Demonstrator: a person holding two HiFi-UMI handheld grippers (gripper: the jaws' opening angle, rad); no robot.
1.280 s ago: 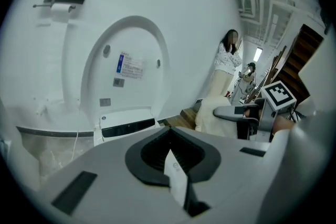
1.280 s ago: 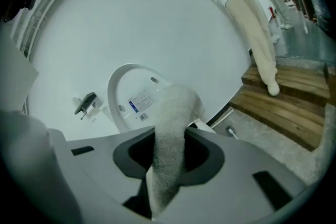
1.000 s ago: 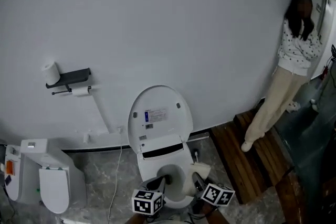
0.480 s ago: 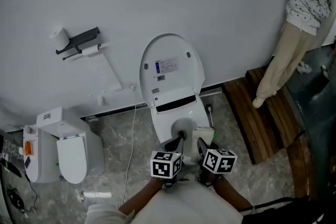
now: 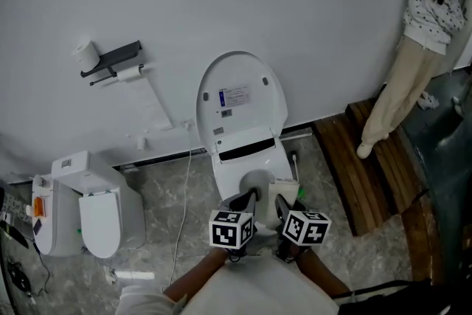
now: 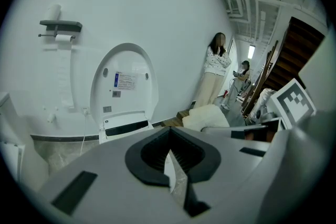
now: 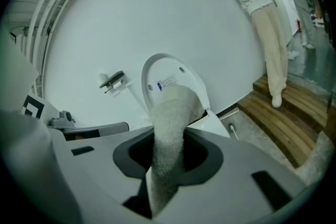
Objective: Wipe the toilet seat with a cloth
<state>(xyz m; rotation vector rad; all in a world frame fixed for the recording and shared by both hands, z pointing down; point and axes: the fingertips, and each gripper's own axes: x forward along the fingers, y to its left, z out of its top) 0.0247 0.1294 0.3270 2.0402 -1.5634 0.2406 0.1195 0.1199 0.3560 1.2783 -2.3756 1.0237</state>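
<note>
While R gripper (image 7: pixel 166 168) is clamped tight on the cloth (image 7: pixel 173 113), a pale terry strip that sticks out past its jaws and flops fwd, L gripper (image 6: pixel 172 165) has its jaws pressed together w/ nothing btwn them.

Both grippers sit side by side just in front of the toilet (image 5: pixel 274 157). Their tips angle down over the front of the toilet seat (image 5: pixel 230 175), w/ the marker cubes on the person's side. L one is at the bowl's front-left, R one at front-right. The cloth end lies over the seat's right-front rim; whether it touches the seat can't be told. Two bare forearms (image 5: pixel 203 273) come in from the near side of the toilet, close together and roughly parallel.

Lid (image 5: pixel 240 96) stands upright behind the seat, against the white wall, w/ a label on its inner face. Left of the toilet a cable (image 5: pixel 183 188) runs from wall to floor, then comes a white lidded unit (image 5: pixel 88 214). Up-left of the toilet, on the wall, is a dark roll holder (image 5: pixel 112 55) w/ paper hanging below and a spare roll on top. Floor (image 5: pixel 158 181) around the toilet is grey marble-look tile. Right of the toilet is a dark wooden step (image 5: pixel 372 184). At the step's far end, well apart from the toilet, a person (image 5: pixel 413 40) leans at the wall.
</note>
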